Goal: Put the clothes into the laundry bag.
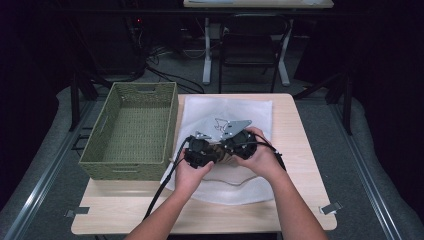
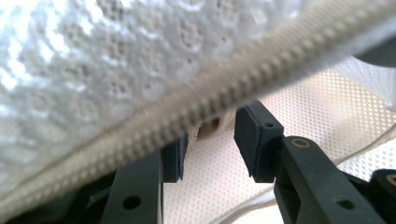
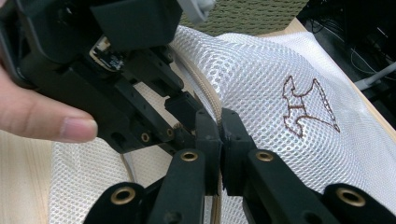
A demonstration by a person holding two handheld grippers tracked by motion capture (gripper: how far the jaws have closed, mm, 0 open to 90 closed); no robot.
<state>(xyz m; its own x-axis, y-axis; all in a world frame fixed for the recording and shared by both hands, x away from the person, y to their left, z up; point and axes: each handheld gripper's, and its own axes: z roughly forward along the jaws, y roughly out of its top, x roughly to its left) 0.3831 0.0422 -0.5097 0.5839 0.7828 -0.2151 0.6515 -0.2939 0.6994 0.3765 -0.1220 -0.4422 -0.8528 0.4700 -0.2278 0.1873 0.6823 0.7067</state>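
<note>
A white mesh bag (image 1: 227, 150) lies mid-table, its zipper (image 3: 211, 100) pinched by the right gripper (image 3: 220, 140). The left gripper (image 2: 210, 144) stands narrowly parted, the zipper edge between its jaws. At ten o'clock sits a woven basket (image 1: 131, 131).

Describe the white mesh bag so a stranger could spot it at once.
On the wooden table, right of the green woven basket, lies the white mesh bag, with both claws at its beige zipper. A brown outline figure stitched into the netting sets it apart.
</note>
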